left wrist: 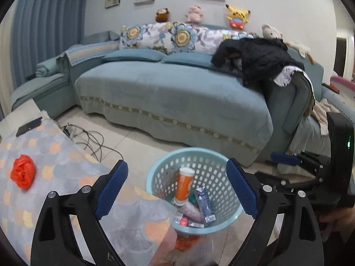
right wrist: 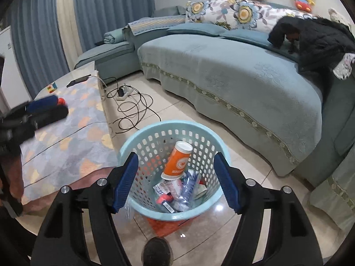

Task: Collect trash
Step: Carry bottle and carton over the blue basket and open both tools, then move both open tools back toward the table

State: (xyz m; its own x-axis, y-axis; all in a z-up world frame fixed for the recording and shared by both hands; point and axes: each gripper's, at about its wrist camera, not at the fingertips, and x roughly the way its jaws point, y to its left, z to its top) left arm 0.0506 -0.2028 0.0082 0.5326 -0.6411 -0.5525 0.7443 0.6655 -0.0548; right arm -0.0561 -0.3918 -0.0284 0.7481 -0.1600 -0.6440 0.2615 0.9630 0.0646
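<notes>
Living room, blue sofa (left wrist: 173,93) far. Red crumpled bag (left wrist: 22,171) lying left on patterned table (left wrist: 66,155): light, soft, pinch anywhere. Basket (right wrist: 170,216) near, part-filled. Left gripper (left wrist: 177,188), right gripper (right wrist: 175,181) both apart, empty.

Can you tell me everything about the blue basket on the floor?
The basket is round, pale blue and looks like plastic, with a smooth thick rim and walls full of little square holes. It stands upright on the shiny tiled floor, between the patterned table and the teal sofa. Inside lies trash: an orange tube with a white cap leaning against the wall, and crumpled wrappers at the bottom. Something orange-red shows under its base. Nothing grips it.
</notes>
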